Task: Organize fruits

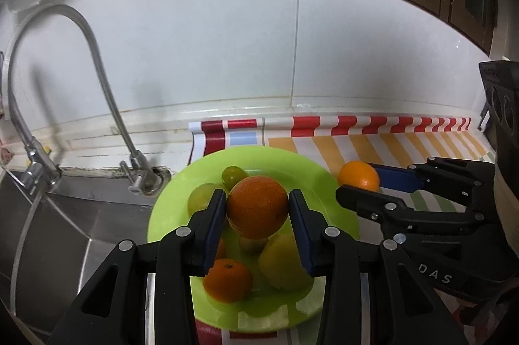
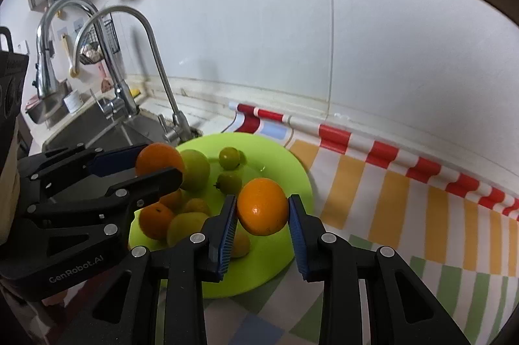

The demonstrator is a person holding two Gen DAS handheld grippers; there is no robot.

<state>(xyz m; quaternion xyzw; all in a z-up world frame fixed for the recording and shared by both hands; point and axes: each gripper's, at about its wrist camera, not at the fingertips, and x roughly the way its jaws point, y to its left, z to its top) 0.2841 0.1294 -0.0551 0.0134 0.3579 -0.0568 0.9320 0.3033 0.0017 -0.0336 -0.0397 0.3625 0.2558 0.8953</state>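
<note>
Left tool (image 1: pixel 257 208): clamped on dark orange (image 1: pixel 257 207), held above green plate (image 1: pixel 301 169). Right tool (image 2: pixel 262 208): clamped on bright orange (image 2: pixel 262 206), over plate's 3 o'clock edge. Plate: green and orange fruit; sink (image 1: pixel 74 208) at 9 o'clock, striped cloth (image 2: pixel 405 199) on the bench at 3 o'clock.

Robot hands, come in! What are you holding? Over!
Left gripper shut on an orange. Right gripper shut on a smaller orange. Both above the plate. Nothing in the way.
</note>
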